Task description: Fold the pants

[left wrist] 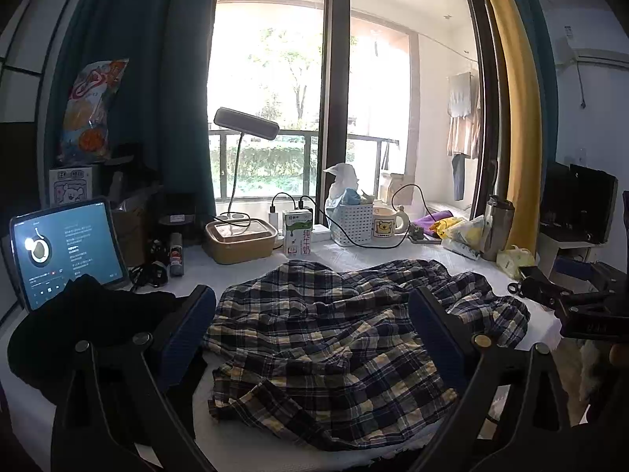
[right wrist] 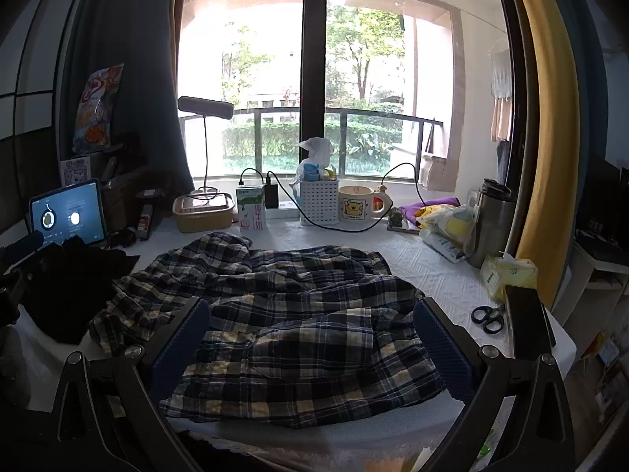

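1. Plaid pants lying crumpled across the middle of the desk, bunched up, reaching close to the near edge.
2. Left gripper hovering over them with fingers spread wide, nothing pinched. Same deal with the right gripper: wide apart, nothing between the pads but plaid underneath.
3. Along the far edge by the window: white slotted basket stuffed with a tissue-like white wad and some blue and yellow bits, too small to tell exactly what.
4. Just beside it on the right, a bear mug; can't see inside.
5. Left of the basket, a milk carton and then a tan lidded box with the desk lamp base sitting on top.
6. Tablet propped at the left edge, black cloth heaped in front of it.
7. Only in the right wrist view: scissors near the right edge, plus a steel tumbler seen in full.
8. Only in the left wrist view: the other gripper poking in at the right edge.
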{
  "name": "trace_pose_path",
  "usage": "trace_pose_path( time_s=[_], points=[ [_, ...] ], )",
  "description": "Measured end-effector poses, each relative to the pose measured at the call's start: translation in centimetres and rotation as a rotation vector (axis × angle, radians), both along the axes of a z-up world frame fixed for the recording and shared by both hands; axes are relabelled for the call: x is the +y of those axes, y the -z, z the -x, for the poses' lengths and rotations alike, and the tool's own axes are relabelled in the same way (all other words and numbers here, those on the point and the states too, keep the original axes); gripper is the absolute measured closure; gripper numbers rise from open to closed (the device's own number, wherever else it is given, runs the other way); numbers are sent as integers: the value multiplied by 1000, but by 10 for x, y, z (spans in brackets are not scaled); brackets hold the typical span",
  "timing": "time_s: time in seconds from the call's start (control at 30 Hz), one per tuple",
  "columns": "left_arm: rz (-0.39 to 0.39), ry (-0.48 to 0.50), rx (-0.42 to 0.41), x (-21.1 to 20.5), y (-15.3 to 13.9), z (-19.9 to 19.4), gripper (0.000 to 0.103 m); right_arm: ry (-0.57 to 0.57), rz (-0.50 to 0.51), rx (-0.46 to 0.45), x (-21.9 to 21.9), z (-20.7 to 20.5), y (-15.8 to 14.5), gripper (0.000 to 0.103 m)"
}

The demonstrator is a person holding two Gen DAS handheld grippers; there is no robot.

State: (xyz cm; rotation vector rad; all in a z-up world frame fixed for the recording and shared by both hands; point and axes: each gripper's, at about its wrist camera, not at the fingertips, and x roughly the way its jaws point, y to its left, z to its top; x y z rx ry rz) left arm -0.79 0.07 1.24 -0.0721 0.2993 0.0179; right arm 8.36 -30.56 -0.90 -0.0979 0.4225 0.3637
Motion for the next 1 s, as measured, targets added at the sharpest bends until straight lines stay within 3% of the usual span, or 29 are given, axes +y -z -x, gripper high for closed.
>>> trace_pose_path(
  time_s=[1.0],
  points=[
    [-16,2,-3,1,-4,2,5,-1,-1,-3,0,3,-8,0]
  ],
)
